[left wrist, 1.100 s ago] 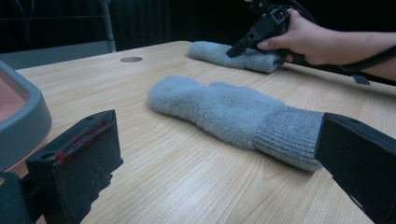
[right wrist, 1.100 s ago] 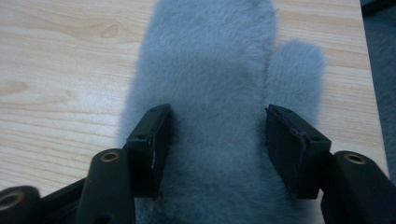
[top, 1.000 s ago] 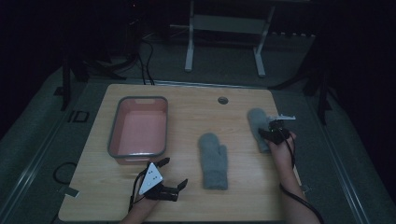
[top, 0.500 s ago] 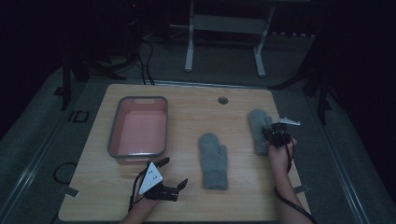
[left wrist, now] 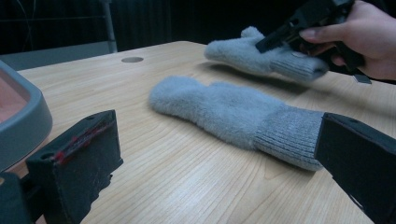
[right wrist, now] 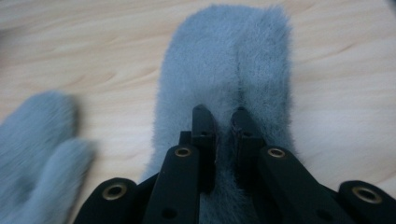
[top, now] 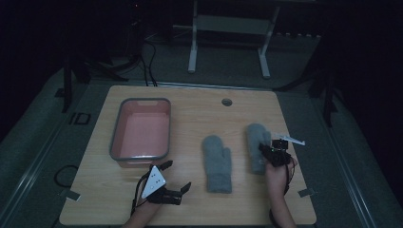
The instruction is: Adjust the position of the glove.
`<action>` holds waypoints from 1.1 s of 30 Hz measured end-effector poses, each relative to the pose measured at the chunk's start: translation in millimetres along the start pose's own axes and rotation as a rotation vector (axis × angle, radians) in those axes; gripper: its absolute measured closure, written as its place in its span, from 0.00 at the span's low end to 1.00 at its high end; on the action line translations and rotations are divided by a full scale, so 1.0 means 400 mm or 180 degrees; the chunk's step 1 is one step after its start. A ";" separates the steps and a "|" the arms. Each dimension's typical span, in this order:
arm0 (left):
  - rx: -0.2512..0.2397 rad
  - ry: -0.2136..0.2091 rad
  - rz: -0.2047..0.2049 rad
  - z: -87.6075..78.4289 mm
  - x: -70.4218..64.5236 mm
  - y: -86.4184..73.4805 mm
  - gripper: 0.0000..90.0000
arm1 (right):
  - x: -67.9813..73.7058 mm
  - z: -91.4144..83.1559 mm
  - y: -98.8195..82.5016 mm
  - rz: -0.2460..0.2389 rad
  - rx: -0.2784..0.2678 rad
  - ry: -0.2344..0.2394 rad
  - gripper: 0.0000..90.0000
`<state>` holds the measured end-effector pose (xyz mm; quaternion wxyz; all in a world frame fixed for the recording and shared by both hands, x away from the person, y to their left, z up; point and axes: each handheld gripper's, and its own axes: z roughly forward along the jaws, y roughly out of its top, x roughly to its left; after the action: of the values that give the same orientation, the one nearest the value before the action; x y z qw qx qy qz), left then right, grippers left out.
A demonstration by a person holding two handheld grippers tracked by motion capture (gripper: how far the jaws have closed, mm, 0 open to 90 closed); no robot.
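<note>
Here the right gripper has just closed its jaws on a pinched fold of the fluffy grey mitten, which stretches out ahead of them on the desk, while the left gripper keeps its jaws wide.

Fuzzy knit mittens — matt wooden table

Both mittens are a soft grey-blue fleece: the right mitten and the middle mitten, whose ribbed cuff is a slightly darker grey. The table is pale wood with a fine, light-brown grain. The tub has a grey rim and a pink inside. Each hand-held gripper is black; the left hand-held gripper carries a light grey three-cornered plate, and its pads show red flecks.
</note>
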<state>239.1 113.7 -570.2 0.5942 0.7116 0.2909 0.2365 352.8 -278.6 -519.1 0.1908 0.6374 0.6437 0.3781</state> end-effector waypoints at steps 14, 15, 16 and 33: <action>0.0026 0.0022 0.0023 0.000 -0.003 0.001 0.01 | 0.214 -0.062 -0.055 -0.0125 -0.0107 0.0292 0.92; 0.0031 0.0018 0.0018 0.000 -0.003 0.001 0.01 | 0.226 -0.059 -0.062 -0.0131 -0.0080 0.0322 0.92; 0.0041 0.0014 0.0000 0.000 -0.003 0.001 0.01 | 0.236 -0.056 -0.068 -0.0125 -0.0054 0.0327 0.92; 0.0057 -0.0041 -0.0035 -0.005 0.003 0.000 0.01 | 0.346 -0.045 -0.119 -0.0081 0.0003 0.0398 0.92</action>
<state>238.7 115.8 -569.8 0.5909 0.7168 0.2930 0.2261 291.4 -144.8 -509.6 0.1546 0.6044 0.6627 0.4144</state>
